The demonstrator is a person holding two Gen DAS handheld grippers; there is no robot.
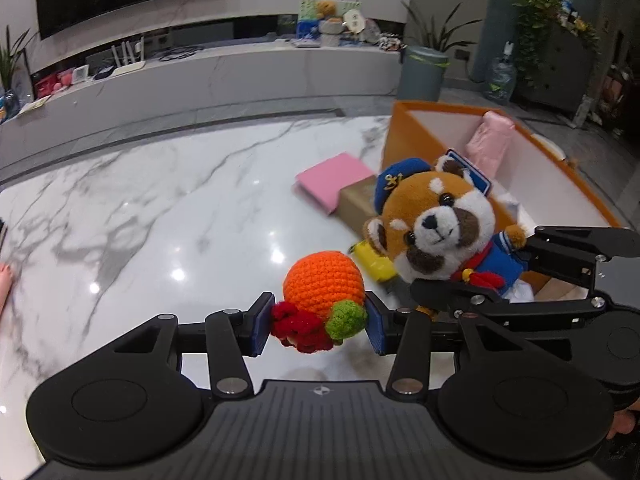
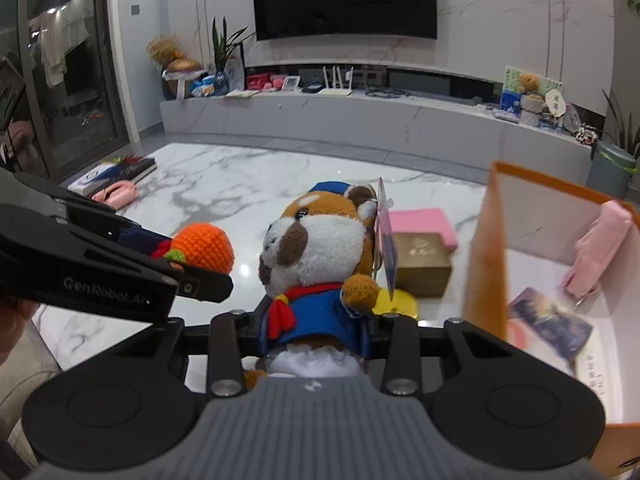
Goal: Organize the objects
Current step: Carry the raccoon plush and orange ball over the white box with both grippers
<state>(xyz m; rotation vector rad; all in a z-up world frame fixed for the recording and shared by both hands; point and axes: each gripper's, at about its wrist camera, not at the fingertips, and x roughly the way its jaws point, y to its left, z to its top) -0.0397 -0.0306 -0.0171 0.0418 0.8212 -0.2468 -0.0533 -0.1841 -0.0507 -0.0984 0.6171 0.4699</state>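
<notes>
The crocheted orange [image 1: 324,282] with its red and green knitted trimmings sits pinched between the two blue pads of the left gripper [image 1: 319,328], held above the white marble table [image 1: 160,216]. Just to its right, the red panda plush [image 1: 438,224] in a blue sailor cap and jacket is clamped at the body by the right gripper [image 2: 314,330], whose fingers press into the blue jacket on both sides. The plush is upright, and a tag hangs beside its ear. The two held toys are near each other but not touching, with the left gripper [image 2: 188,276] reaching in from the left edge of the right wrist view.

Below and behind the plush, a yellow object [image 1: 374,264] lies on the table, partly hidden. Farther back, a gold box [image 2: 420,268] rests against a pink notebook [image 1: 334,180]. To the right stands an open orange box [image 1: 404,136] with a white interior; inside it are a pink pouch [image 2: 600,248] and a printed card [image 2: 550,320]. At the far left of the table lie a stack of books [image 2: 116,174] and a pink item beside them.
</notes>
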